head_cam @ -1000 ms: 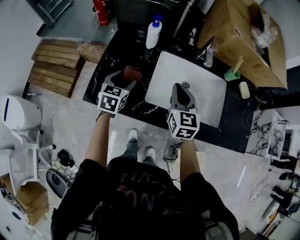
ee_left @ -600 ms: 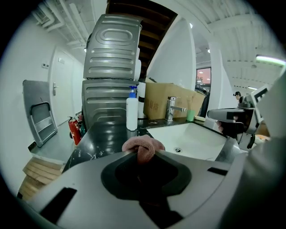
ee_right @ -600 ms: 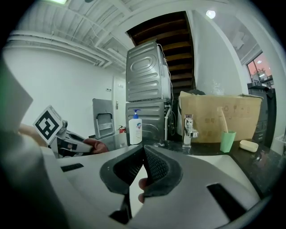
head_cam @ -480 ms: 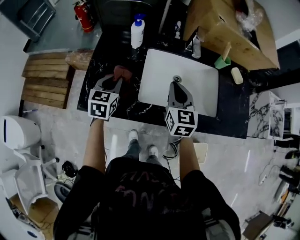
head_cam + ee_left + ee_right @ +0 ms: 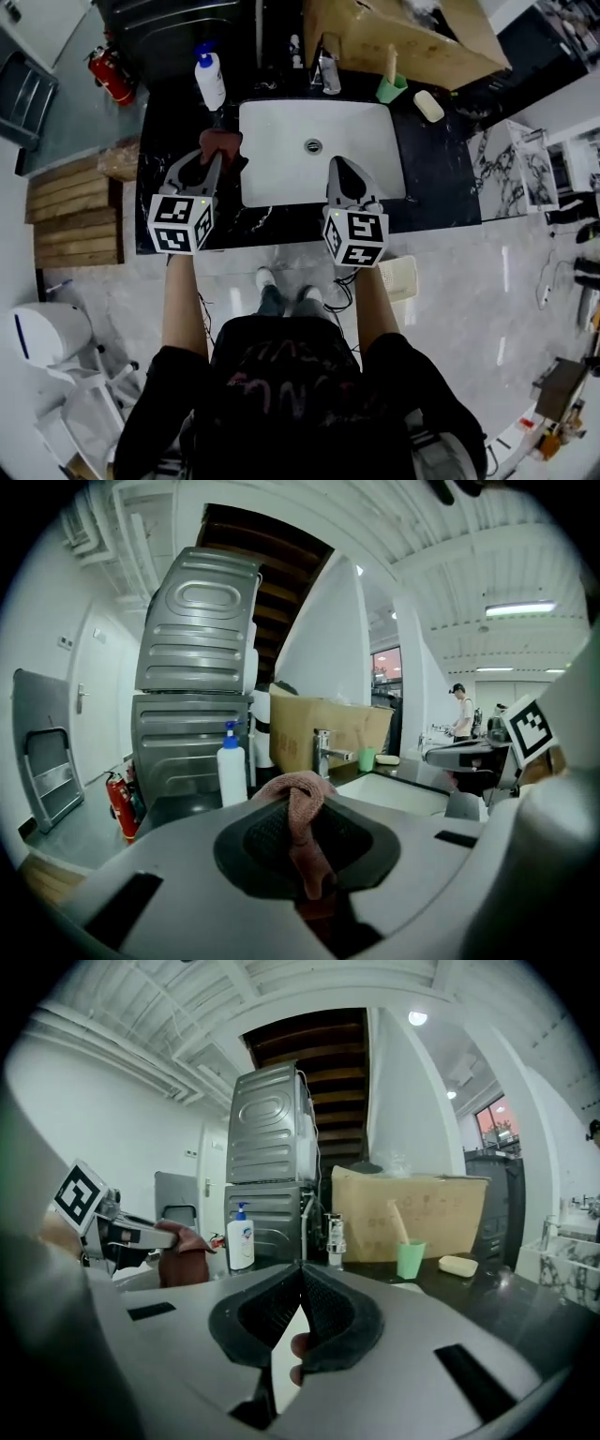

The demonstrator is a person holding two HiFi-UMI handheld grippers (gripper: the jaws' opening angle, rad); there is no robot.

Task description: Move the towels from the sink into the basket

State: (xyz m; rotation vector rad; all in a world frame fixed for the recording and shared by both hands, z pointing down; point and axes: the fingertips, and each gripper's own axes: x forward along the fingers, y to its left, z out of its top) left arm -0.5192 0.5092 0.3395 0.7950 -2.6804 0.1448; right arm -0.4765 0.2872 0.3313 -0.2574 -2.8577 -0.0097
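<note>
A reddish-brown towel (image 5: 221,144) hangs over the black counter (image 5: 173,117), just left of the white sink (image 5: 281,150). My left gripper (image 5: 212,161) is closing on it, and in the left gripper view the towel (image 5: 302,846) is pinched as a bunched fold between the pads of the left gripper (image 5: 309,803). My right gripper (image 5: 338,172) hovers over the sink's front edge with its jaws together and nothing in them; the right gripper view shows its tips (image 5: 301,1274) meeting. The sink basin looks bare. No basket is in view.
At the back of the counter stand a white pump bottle (image 5: 210,81), a tap (image 5: 326,67), a green cup (image 5: 392,88), a soap bar (image 5: 428,105) and a big cardboard box (image 5: 403,37). A fire extinguisher (image 5: 111,75) and wooden pallet (image 5: 75,211) lie to the left.
The left jaws stood wide around the towel on the counter and have since narrowed onto it. The right gripper has drawn back from over the basin to its front edge.
</note>
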